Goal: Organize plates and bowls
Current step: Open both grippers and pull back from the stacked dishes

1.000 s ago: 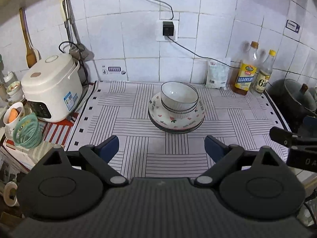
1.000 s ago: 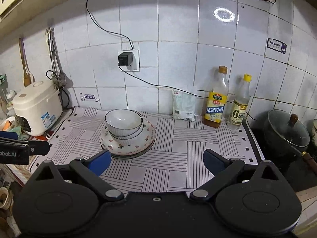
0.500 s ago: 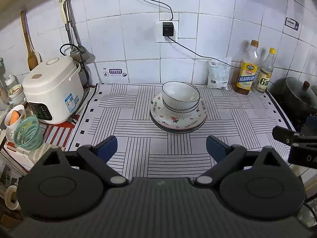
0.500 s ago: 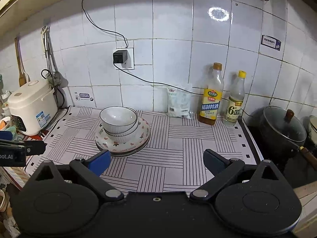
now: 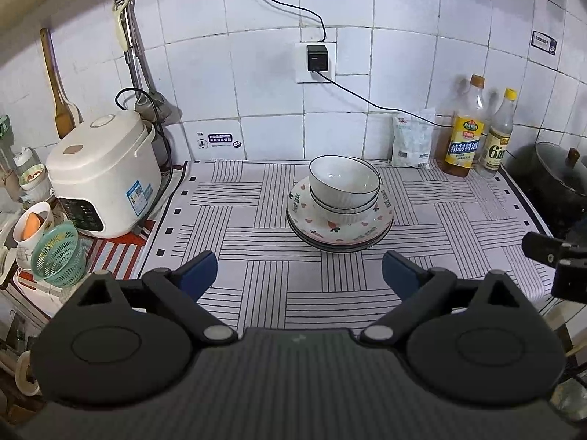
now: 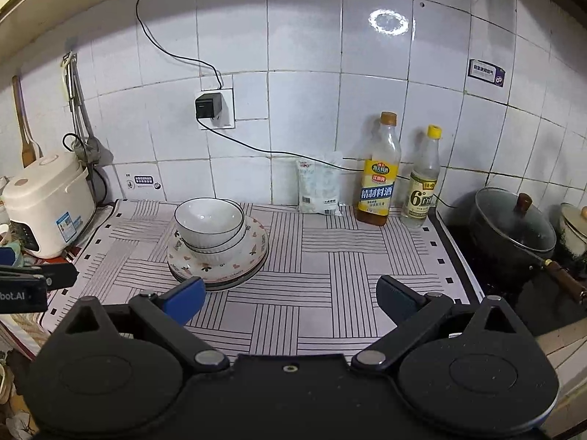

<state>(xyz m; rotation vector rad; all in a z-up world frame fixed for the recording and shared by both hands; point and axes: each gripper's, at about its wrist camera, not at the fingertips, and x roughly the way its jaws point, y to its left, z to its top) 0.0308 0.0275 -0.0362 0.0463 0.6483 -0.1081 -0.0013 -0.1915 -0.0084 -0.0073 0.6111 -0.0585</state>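
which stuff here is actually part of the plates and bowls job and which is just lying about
Part of the job:
- stacked white bowls
- plates under them, top one with a heart print
- left gripper and right gripper, both open, holding nothing

Just lying about:
- rice cooker
- two bottles
- white packet
- lidded pot
- green basket

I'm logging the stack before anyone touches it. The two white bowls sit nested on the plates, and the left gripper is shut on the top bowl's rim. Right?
Not quite. The two white bowls do sit nested on the plates, but the left gripper is open and holds nothing: it hangs short of the stack, apart from the top bowl's rim. The left wrist view shows this.
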